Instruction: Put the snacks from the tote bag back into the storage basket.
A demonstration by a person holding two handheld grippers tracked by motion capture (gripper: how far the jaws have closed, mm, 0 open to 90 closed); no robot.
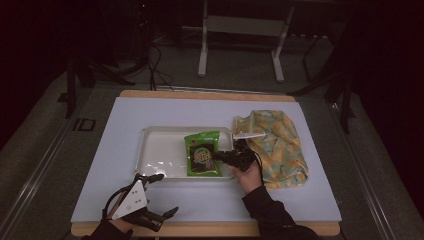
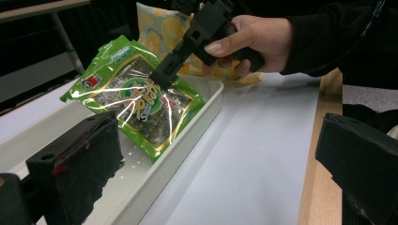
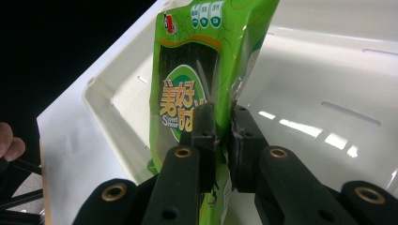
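Black tongs, black sleeves

My left tongs [image 1: 159, 196] carry a grey three-cornered plate [image 1: 132, 198]; my right tongs [image 3: 220, 123] show brass-ringed screw holes [image 3: 183, 152] along matte black arms, and both sleeves [image 1: 267, 210] are dark.

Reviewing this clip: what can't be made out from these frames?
- Small print on the green snack packet: too small in the high view, cut by glare in the left gripper view.
- Yellow patterned bag's contents: hidden by its own fabric.
- Right gripper pinch point: packet covers it.
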